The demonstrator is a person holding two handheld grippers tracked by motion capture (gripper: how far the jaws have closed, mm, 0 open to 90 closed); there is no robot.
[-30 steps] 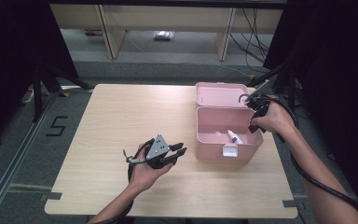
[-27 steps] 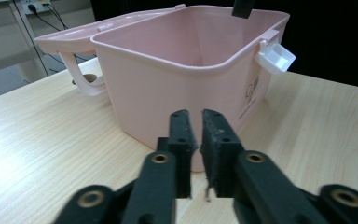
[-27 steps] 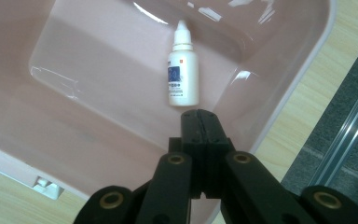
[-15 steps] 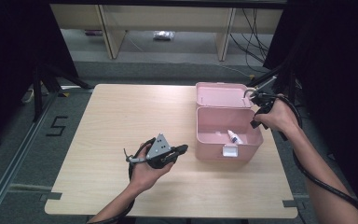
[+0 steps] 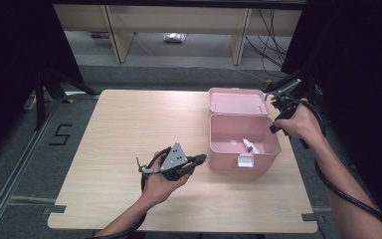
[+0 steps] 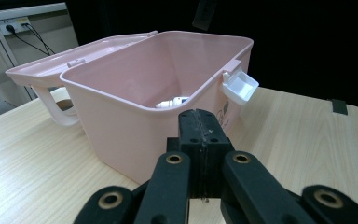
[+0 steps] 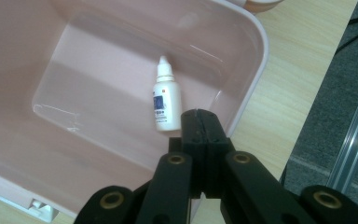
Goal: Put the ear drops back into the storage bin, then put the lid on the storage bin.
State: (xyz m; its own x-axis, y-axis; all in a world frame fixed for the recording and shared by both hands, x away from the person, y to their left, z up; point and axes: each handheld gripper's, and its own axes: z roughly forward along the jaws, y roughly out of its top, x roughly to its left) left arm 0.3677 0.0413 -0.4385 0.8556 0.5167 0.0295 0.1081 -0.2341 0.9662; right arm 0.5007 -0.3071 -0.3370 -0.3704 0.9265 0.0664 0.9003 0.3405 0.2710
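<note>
An open pink box [image 5: 229, 147] stands on the right half of the table, its lid [image 5: 236, 101] hinged back flat behind it. A small white dropper bottle [image 5: 249, 146] lies on the box floor [image 7: 165, 100], and its tip peeks over the rim [image 6: 172, 101]. A white latch [image 5: 245, 161] sticks out from the front wall [image 6: 239, 87]. My left gripper [image 5: 200, 159] is shut and empty, pointing at the box's left wall from close by [image 6: 199, 115]. My right gripper [image 5: 273, 128] hovers at the box's right rim, shut and empty, looking down at the bottle [image 7: 199, 114].
The wooden table [image 5: 124, 124] runs wide to the left of the box. Its right edge lies just beyond the box, with grey floor and a rail [image 7: 354, 140] below. Shelf legs and cables [image 5: 263, 35] stand past the far edge.
The right hand with its gripper has drifted a little to the right, away from over the box. The left gripper has stayed where it was.
</note>
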